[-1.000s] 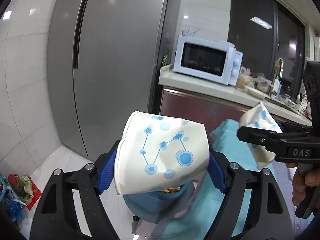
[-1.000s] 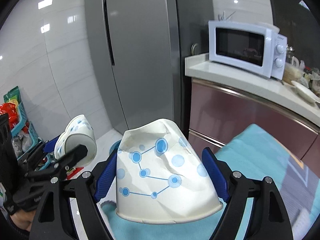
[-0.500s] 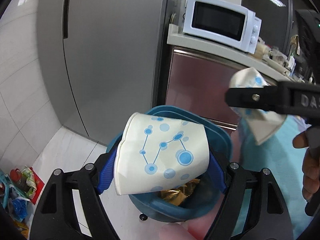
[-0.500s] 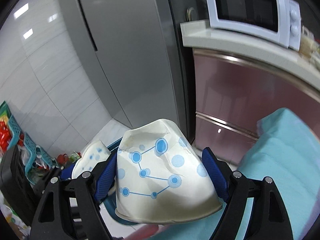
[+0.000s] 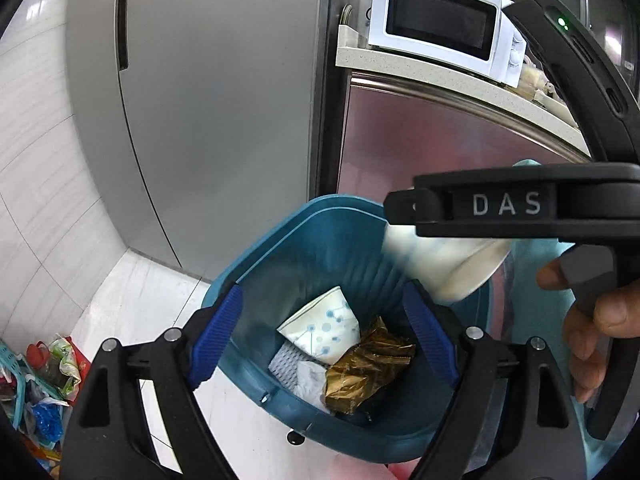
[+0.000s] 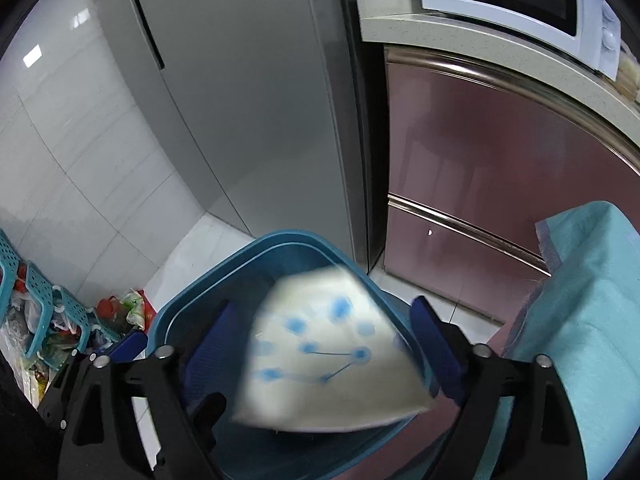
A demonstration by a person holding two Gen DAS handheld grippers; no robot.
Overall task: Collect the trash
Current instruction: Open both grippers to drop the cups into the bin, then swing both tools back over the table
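Left gripper (image 5: 322, 334): jaws opening, nothing between them; its cup (image 5: 320, 330) lies in the bin (image 5: 280, 248) directly below, beside a gold wrapper (image 5: 366, 368). Right gripper (image 6: 320, 344): jaws opening, second cup (image 6: 332, 356) blurred between the pads, clear of both, over the bin.

"DAS" (white letters) stands on the right tool (image 5: 416, 236).

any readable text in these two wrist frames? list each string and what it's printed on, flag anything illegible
"DAS": white letters on the black body of the right gripper, seen from the left wrist view.
Microwave: knob markings too small to read.
Paper cup in the bin: only a blue dot-and-line pattern, no words.
Floor packaging: print too small and blurred.
Right wrist view: no readable text.
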